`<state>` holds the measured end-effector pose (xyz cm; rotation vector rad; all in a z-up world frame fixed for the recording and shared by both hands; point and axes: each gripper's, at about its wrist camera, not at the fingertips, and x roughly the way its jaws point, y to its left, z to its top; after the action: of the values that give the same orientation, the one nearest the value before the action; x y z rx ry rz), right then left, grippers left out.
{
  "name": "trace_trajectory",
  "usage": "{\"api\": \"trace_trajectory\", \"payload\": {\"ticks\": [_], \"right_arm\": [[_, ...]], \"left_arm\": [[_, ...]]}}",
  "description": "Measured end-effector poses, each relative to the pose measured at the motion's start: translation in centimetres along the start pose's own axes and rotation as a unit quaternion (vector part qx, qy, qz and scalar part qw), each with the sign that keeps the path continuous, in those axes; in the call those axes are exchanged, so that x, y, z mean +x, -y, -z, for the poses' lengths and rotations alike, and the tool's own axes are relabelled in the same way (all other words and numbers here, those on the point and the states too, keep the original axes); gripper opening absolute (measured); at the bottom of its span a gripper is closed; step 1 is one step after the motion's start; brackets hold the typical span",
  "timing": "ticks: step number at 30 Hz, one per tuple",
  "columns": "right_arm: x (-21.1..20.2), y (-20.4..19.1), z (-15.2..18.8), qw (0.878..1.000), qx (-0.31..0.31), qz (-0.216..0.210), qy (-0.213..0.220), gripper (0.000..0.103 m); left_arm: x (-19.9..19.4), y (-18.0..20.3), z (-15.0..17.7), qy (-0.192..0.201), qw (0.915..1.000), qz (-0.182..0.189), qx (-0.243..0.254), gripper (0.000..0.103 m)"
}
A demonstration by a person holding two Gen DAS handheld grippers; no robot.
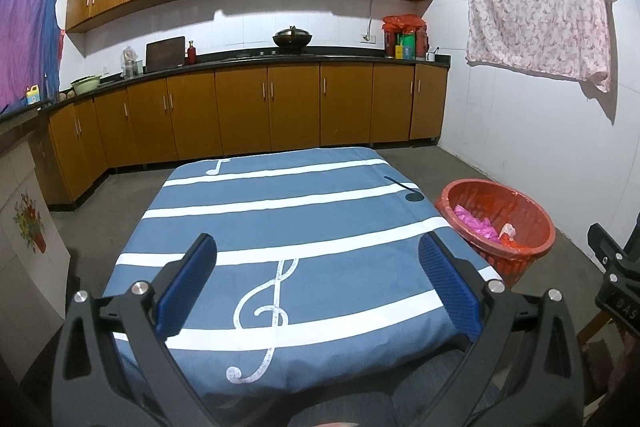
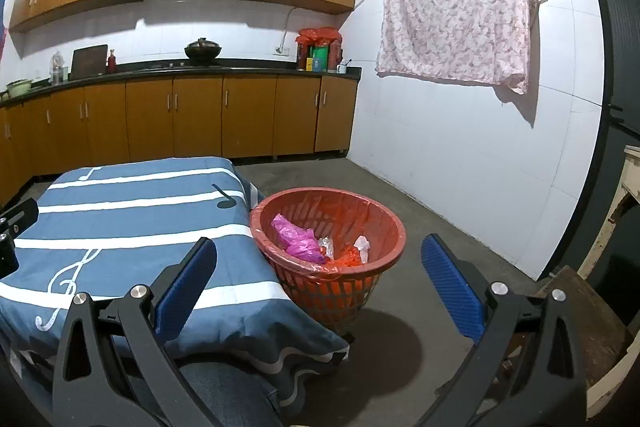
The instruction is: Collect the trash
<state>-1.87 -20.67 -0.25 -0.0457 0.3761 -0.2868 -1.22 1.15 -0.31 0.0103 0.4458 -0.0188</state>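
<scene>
Both the left gripper (image 1: 318,269) and the right gripper (image 2: 320,269) hover wide apart and empty. Crumpled pink plastic trash (image 2: 298,237) lies inside the round red plastic basket (image 2: 384,223) just beside the blue striped cloth-covered table (image 1: 304,223), which shows no litter. Collecting looks finished; next likely calls for checking for strays.

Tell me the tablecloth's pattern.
Blue tablecloth with white stripes and music notes; clearest in left wrist view.

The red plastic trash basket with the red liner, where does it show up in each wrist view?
Left wrist view: red plastic trash basket at right of centre, beside the table's right edge.
Right wrist view: the basket near the middle, between the open fingers.
Shared landmark: blue striped tablecloth with music notes, immediately left of the basket.
</scene>
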Motion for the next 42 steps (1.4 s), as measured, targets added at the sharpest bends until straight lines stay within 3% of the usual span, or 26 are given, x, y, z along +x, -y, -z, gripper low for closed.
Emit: {"api": "trace_trajectory", "payload": {"ticks": [42], "right_arm": [[0.35, -0.19, 0.28, 1.0, 0.008, -0.003, -0.011, 0.101]], "left_arm": [[-0.01, 0.81, 0.11, -0.002, 1.0, 0.008, -0.002, 0.099]]}}
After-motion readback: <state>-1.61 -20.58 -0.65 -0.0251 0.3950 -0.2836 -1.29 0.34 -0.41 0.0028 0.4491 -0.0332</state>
